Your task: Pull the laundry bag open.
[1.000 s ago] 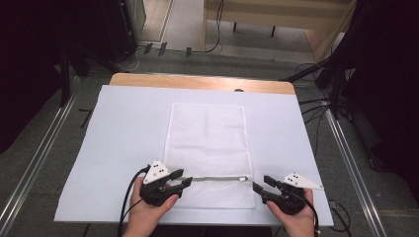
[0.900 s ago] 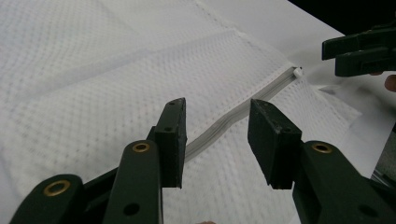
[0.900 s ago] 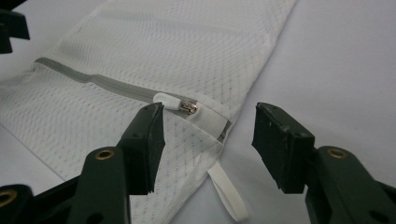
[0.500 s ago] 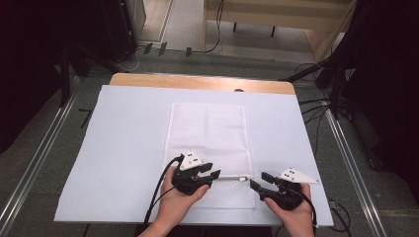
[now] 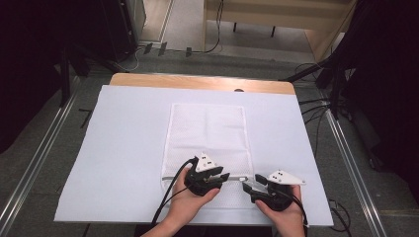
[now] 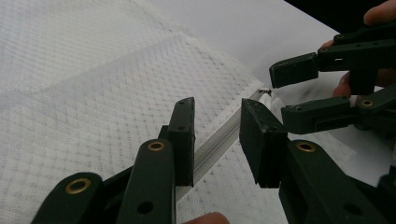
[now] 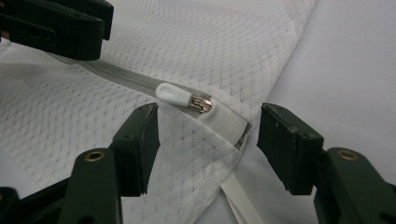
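High view: a white mesh bag (image 5: 207,143) lies flat in the middle of the white-covered surface (image 5: 123,148), its zipper (image 5: 234,177) running across the near end. The left gripper (image 5: 223,176) sits over the zipper line toward 6 o'clock of the bag, and the right gripper (image 5: 249,186) waits at the bag's corner, near 5 o'clock.

Left gripper view: the fingers (image 6: 184,140) stand partly open astride the grey zipper tape (image 6: 219,142), gripping nothing, one finger each side of it. The other gripper shows at 2 o'clock, also parted, by the tape's end.

Right gripper view: the fingers (image 7: 140,144) gape wide and hold nothing. Between them, toward 12 o'clock, lies the white pull tab (image 7: 173,94) with its metal slider (image 7: 201,103), parked at the bag's banded corner (image 7: 229,122). The zipper looks closed along its run.

The step in hand appears to be setting up to work the zipper: one gripper to pin the fabric, the other to take the pull. The next move calls for the right fingers to advance slightly and close on the small tab, while the left fingers pinch the tape to brace it.
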A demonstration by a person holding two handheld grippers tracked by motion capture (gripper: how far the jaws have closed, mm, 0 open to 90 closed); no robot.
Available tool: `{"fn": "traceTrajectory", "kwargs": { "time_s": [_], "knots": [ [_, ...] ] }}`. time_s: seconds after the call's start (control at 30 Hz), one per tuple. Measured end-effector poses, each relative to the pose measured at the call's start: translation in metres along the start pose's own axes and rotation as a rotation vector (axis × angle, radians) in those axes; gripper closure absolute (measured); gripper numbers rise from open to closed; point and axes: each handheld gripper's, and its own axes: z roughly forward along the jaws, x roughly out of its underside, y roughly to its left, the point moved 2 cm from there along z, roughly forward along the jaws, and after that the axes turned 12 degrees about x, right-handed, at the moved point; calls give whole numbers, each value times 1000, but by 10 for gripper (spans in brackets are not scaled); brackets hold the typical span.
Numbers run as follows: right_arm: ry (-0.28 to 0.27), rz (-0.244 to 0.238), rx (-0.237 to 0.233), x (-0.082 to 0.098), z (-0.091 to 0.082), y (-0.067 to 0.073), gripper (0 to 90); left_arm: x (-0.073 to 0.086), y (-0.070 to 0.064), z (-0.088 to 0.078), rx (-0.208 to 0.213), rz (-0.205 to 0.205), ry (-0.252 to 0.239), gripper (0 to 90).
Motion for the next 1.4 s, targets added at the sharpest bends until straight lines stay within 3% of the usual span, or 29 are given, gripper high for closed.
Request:
{"fn": "traceTrajectory", "kwargs": {
  "time_s": [0.23, 0.37, 0.6, 0.73, 0.87, 1.0, 1.2, 1.23, 1.27, 1.33, 1.4],
  "knots": [
    [34, -15, -7, 12, -4, 9, 369, 0, -3, 1, 9, 11, 1, 657],
    [43, -20, 70, 14, -7, 15, 313, 1, -3, 2, 8, 15, 7, 651],
    [65, 49, 85, 19, -17, 19, 400, 0, -3, 0, 10, 19, 2, 640],
    [71, 143, 89, 22, -21, 19, 432, 0, -3, -1, 8, 21, -1, 632],
    [72, 167, 96, 24, -23, 22, 450, -1, -3, 0, 9, 17, -4, 632],
    [61, 185, 134, 24, -21, 26, 529, 0, -4, 2, 11, 14, -2, 635],
    [40, 170, 161, 24, -17, 29, 627, 0, -4, 5, 24, 15, 10, 628],
    [33, 155, 183, 24, -17, 30, 722, 0, -4, 6, 25, 16, 13, 628],
    [33, 155, 183, 24, -17, 30, 722, 0, -4, 7, 28, 16, 12, 628],
    [32, 139, 198, 26, -17, 30, 880, -1, -5, 9, 30, 15, 17, 628],
    [29, 150, 192, 26, -16, 28, 900, -1, -5, 11, 38, 14, 17, 629]
  ]
}}
